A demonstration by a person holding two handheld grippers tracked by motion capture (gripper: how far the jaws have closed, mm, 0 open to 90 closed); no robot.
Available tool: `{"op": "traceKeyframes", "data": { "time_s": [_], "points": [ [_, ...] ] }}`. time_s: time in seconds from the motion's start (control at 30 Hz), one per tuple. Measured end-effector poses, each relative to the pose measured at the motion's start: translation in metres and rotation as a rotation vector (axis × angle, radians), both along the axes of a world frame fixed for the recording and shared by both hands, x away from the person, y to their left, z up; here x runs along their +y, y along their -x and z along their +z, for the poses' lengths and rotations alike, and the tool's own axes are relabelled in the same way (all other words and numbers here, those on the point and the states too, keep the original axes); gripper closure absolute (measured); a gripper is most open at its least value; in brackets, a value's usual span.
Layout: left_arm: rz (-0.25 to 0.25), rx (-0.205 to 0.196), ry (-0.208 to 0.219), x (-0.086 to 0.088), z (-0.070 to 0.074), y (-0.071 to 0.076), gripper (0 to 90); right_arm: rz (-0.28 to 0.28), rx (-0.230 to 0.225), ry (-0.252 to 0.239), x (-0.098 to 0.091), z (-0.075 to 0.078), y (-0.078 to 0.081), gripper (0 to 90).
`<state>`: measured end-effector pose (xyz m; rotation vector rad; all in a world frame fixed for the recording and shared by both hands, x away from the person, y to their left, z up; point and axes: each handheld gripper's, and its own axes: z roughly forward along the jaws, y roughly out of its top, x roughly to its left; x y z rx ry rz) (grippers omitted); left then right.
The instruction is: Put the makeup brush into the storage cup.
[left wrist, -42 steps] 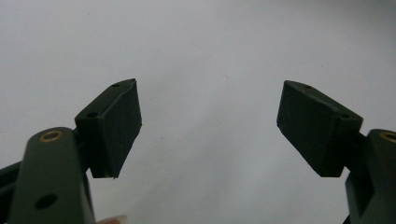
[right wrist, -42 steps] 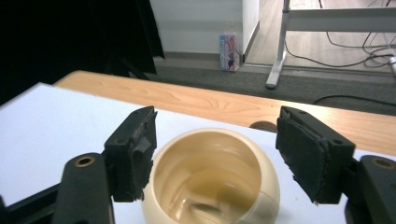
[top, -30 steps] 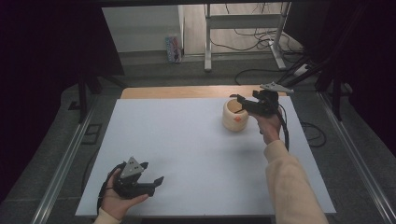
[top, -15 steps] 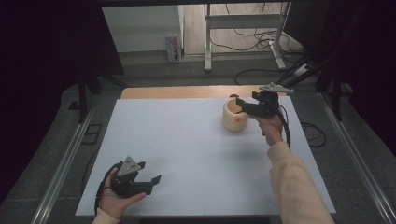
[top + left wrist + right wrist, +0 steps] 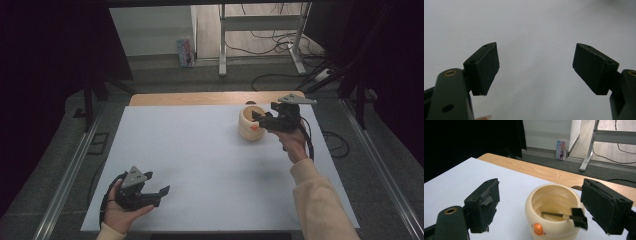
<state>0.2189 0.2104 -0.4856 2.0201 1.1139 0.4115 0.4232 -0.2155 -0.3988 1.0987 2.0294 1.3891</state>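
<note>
A cream round pot (image 5: 249, 125) with an orange dot on its side stands at the far right of the white table (image 5: 200, 150). Inside it a thin stick with a black head (image 5: 577, 217) leans on the rim of the pot (image 5: 549, 202). My right gripper (image 5: 259, 118) hovers at the pot's right side, pointing left over it. Its jaws (image 5: 541, 195) have just been opening and stand wide, with the pot's mouth below and between them and nothing pressed. My left gripper (image 5: 161, 194) rests open near the front left edge, with only bare table between its pads (image 5: 536, 65).
A wooden strip (image 5: 200, 98) borders the table's far edge. Metal rails (image 5: 70, 175) run along both sides. Beyond the table are a desk frame (image 5: 260, 25), floor cables (image 5: 280, 40) and a small colourful box (image 5: 186, 51). Dark curtains flank the scene.
The right gripper has stayed at the pot while its jaws spread wider. The left hand and its gripper have not moved.
</note>
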Motion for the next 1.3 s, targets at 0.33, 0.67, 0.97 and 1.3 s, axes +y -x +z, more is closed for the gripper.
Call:
{"op": "traceKeyframes", "data": {
  "time_s": [0.33,0.67,0.97,1.3],
  "points": [
    [-0.011,0.007,-0.004,-0.003,-0.001,-0.003,20.8,0.043,0.034,0.007,-0.014,-0.009,0.028,12.5],
    [-0.008,0.011,-0.006,-0.003,-0.001,-0.005,20.5,0.096,0.05,0.042,-0.028,-0.018,0.054,10.5],
    [-0.014,0.01,-0.007,-0.003,-0.001,-0.004,20.5,0.141,0.041,0.029,-0.037,-0.029,0.079,10.5],
    [-0.019,0.011,-0.008,-0.003,-0.001,-0.005,20.4,0.149,0.064,0.013,-0.057,-0.041,0.107,11.3]
  ]
}}
